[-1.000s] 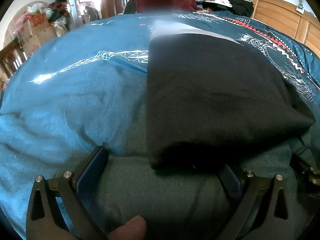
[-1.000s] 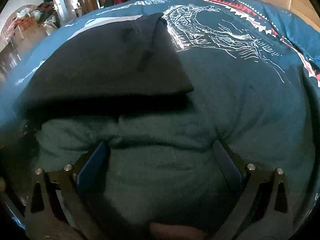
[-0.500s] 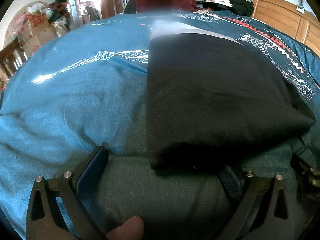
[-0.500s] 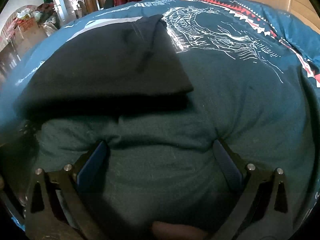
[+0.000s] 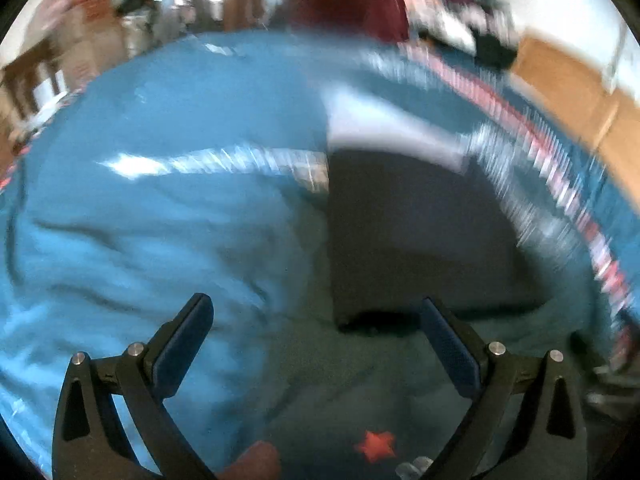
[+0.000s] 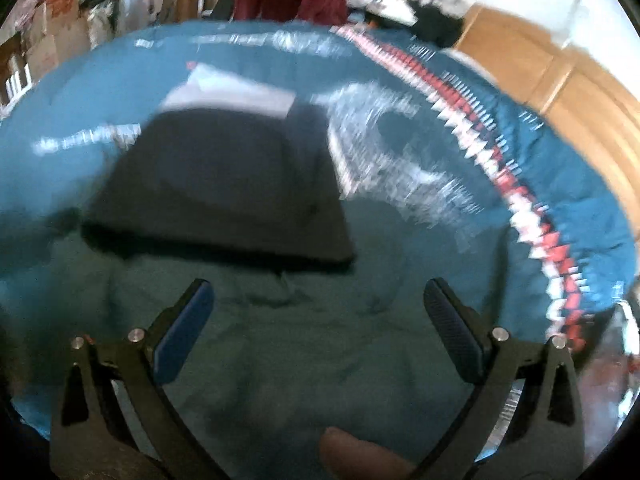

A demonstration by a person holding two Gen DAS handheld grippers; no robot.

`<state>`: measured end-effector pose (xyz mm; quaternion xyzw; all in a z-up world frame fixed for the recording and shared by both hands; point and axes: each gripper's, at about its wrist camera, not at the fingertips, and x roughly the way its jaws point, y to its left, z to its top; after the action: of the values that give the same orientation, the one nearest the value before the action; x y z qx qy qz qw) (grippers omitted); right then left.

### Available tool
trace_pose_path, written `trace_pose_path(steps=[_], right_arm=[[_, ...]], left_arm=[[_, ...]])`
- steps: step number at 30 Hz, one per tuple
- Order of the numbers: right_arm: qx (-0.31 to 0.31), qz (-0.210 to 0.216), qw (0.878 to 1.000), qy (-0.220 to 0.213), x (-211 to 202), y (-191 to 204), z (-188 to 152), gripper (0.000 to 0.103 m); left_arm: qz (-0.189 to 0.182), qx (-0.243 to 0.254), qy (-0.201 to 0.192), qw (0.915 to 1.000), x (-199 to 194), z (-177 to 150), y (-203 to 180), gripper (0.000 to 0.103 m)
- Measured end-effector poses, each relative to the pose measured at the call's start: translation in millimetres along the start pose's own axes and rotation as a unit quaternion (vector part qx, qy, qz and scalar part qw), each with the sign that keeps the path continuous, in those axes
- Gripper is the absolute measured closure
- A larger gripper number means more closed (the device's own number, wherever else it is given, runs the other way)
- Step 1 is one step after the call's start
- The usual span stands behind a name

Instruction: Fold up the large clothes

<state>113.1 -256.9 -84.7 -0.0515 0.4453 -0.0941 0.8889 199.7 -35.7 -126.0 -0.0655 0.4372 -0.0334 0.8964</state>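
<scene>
Folded black garment (image 5: 416,236) lies on blue duvet (image 5: 160,220); left gripper (image 5: 316,332) and right gripper (image 6: 318,320) spread empty, re-approach near edge squarely.

I find no legible text, label or number in either view; motion blur smears the white printed pattern on the teal bedspread (image 6: 400,176).

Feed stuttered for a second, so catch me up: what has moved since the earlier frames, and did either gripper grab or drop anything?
Both grippers have pulled back from the folded black garment; both views are motion-blurred. The left gripper and right gripper were open and empty before and remain so. The garment stays folded on the blue quilt.
</scene>
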Motion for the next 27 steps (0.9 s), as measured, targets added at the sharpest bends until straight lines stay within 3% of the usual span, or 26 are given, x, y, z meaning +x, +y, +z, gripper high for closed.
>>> trace_pose_path(steps=[4, 9, 12, 17, 24, 27], right_arm=[[0.020, -0.001, 0.998, -0.054, -63, 3, 27, 0.000], [-0.007, 0.001, 0.992, -0.129, -129, 35, 56, 0.000], [-0.032, 0.008, 0.987, -0.158, -157, 63, 64, 0.000], [-0.076, 0.007, 0.978, -0.195, -189, 104, 69, 0.000], [-0.112, -0.001, 0.968, -0.226, -216, 133, 70, 0.000], [-0.123, -0.017, 0.963, -0.238, -222, 139, 68, 0.000]], left_arm=[[-0.015, -0.049, -0.070, 0.9962, -115, 31, 44, 0.000], [0.005, -0.087, -0.161, 0.9832, -216, 37, 93, 0.000], [0.047, -0.113, -0.203, 0.9716, -263, 30, 123, 0.000], [0.111, -0.128, -0.227, 0.9591, -305, 17, 154, 0.000], [0.185, -0.119, -0.226, 0.9489, -327, 0, 165, 0.000], [0.185, -0.120, -0.223, 0.9495, -326, -6, 163, 0.000]])
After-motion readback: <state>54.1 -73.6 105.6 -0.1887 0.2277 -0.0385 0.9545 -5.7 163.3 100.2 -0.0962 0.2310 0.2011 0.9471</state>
